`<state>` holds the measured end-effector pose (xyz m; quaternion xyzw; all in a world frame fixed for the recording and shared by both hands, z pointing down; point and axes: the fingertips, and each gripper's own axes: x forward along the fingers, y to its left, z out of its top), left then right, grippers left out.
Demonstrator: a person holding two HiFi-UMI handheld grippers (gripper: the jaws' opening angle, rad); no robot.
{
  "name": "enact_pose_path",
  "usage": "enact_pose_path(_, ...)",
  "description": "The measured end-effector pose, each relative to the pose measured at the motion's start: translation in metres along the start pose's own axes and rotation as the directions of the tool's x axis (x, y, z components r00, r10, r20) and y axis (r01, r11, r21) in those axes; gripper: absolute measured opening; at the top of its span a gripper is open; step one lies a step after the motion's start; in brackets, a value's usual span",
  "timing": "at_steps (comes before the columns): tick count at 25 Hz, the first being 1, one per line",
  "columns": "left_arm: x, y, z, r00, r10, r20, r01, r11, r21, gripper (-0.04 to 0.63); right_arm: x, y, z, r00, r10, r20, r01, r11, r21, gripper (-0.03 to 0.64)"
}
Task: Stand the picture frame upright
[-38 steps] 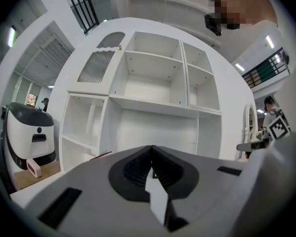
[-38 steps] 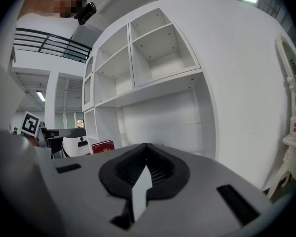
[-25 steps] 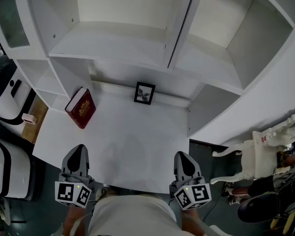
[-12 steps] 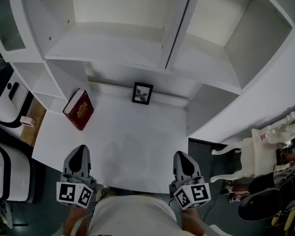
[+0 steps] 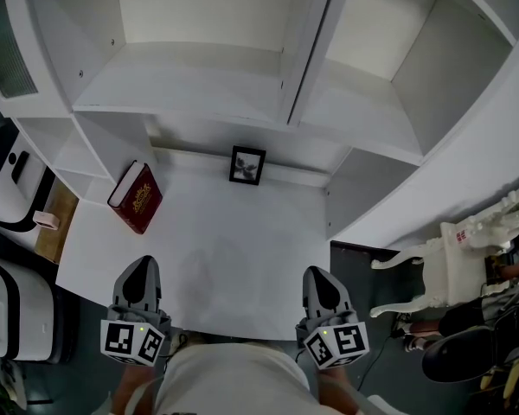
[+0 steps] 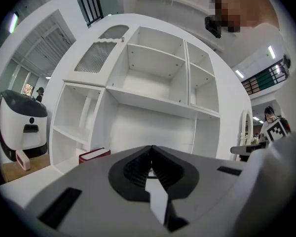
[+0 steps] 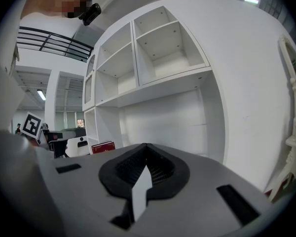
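A small black picture frame (image 5: 247, 165) stands at the back of the white desk (image 5: 242, 249), against the rear wall. My left gripper (image 5: 140, 271) is held at the desk's near left edge, jaws shut with nothing between them. At the near right edge my right gripper (image 5: 320, 282) is likewise shut and empty. Both are far from the frame. In the left gripper view (image 6: 150, 149) and the right gripper view (image 7: 146, 148) the closed jaws point at the shelving; the frame is hidden behind them.
A red book (image 5: 136, 197) leans at the desk's back left, seen too as the book (image 6: 94, 155) and the book (image 7: 103, 146). White shelves (image 5: 199, 85) rise behind. White machines (image 5: 9, 180) stand left. A white chair (image 5: 450, 258) stands right.
The head view has drifted slightly, so the frame and book sit a little lower left in the picture. Both grippers remain at the desk's near edge, shut.
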<state>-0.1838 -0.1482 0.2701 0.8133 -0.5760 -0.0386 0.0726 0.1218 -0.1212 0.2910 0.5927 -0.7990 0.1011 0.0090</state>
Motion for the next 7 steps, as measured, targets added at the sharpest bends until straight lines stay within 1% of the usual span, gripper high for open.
enact_pose_path(7, 0.0114, -0.0011, 0.0033, 1.000, -0.023, 0.001, 0.023, 1.000, -0.008, 0.018, 0.0052, 0.0002, -0.0009, 1.000, -0.006, -0.005, 0.006, 1.000, -0.001, 0.009)
